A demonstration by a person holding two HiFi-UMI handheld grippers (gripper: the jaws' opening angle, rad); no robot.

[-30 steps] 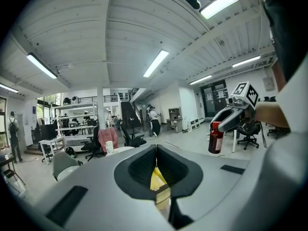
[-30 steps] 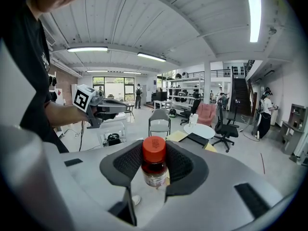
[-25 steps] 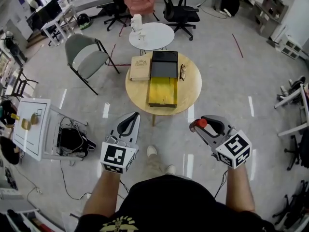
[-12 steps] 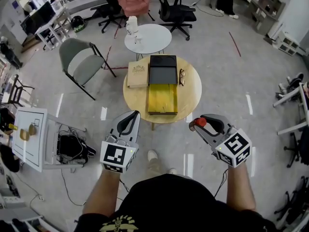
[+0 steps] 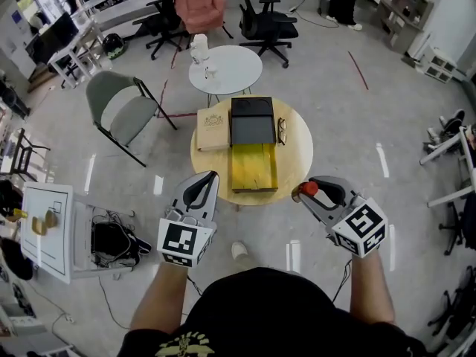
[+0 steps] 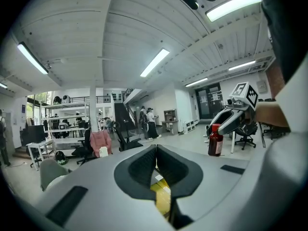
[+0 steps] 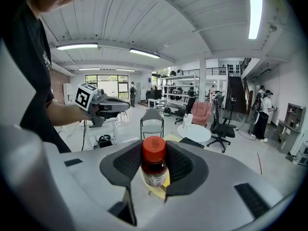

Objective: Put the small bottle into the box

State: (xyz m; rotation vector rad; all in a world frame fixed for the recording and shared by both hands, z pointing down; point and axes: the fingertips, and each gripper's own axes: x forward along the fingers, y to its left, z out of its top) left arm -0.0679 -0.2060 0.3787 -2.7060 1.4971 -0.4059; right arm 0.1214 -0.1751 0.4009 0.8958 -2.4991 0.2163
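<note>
A small brown bottle with a red cap stands upright between the jaws of my right gripper, which is shut on it. In the head view only the bottle's red cap shows. The box lies open on the round wooden table, with a yellow inside and a black lid folded back beyond it. My left gripper is held level with the right one, its jaws shut with nothing in them. Both grippers hang over the floor, short of the table's near edge.
A beige book-like case and a pair of glasses lie beside the box. Behind the wooden table stand a white round table, a grey folding chair and office chairs. At the left is a white cart.
The table and box have come slightly nearer to me in the head view. Both grippers keep the same pose, the right one still holding the bottle.
</note>
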